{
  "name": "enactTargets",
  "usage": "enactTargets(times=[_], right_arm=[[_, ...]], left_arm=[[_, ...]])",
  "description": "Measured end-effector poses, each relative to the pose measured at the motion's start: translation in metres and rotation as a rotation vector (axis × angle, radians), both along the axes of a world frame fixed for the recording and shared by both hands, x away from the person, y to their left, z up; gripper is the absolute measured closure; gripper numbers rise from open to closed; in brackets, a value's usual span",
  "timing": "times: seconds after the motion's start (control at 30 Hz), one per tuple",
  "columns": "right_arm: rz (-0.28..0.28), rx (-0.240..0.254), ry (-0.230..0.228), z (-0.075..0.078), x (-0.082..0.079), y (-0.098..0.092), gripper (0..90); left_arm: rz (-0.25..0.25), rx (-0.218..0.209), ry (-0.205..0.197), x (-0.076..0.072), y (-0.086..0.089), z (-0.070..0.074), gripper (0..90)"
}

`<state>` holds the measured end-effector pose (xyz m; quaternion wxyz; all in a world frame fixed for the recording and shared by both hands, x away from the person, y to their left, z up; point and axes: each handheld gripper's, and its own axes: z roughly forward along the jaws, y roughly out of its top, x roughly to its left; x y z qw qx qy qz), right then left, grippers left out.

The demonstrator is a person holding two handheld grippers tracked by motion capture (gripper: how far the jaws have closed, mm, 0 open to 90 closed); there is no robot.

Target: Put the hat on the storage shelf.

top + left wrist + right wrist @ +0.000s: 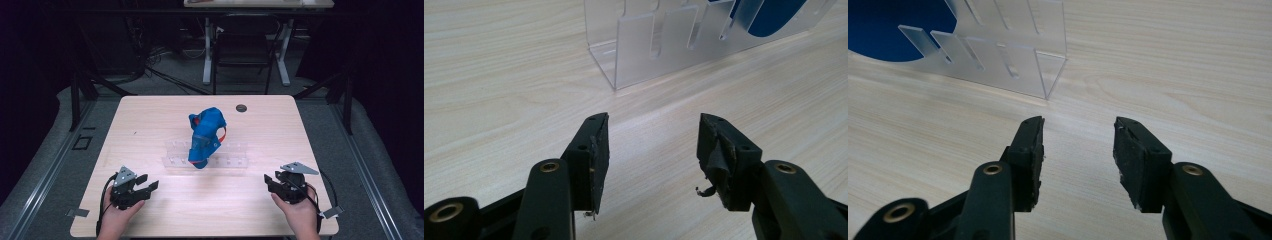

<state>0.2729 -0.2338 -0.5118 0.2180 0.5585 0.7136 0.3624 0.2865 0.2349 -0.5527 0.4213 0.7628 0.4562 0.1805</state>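
Fingers of both grippers stand apart above pale woodgrain table point(150, 115), near slotted clear acrylic rack point(235, 155) holding blue shoe point(206, 136).

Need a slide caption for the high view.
Blue cloth item stands in a clear slotted rack; left gripper and right gripper rest open nearby.

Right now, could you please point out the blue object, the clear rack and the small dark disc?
blue object point(205, 137), high view, middle of its body.
clear rack point(232, 162), high view, front wall.
small dark disc point(241, 108), high view, its centre.
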Motion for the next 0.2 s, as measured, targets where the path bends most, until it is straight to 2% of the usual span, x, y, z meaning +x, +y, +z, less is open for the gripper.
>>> enactTargets(times=[0.03,0.1,0.2], right_arm=[[0.004,-0.009,-0.005,-0.0017,-0.0007,0.0003,54.3],[0.017,-0.033,-0.050,-0.0054,-0.0018,0.0015,51.8],[0.019,-0.021,-0.055,-0.0113,-0.0034,0.0002,50.4]], left_arm=[[-0.004,0.001,-0.001,0.0000,-0.0003,-0.0003,47.6],[-0.009,-0.002,-0.003,-0.0005,-0.0014,-0.0003,47.6],[-0.018,-0.008,-0.006,-0.0015,-0.0048,0.0007,47.5]])
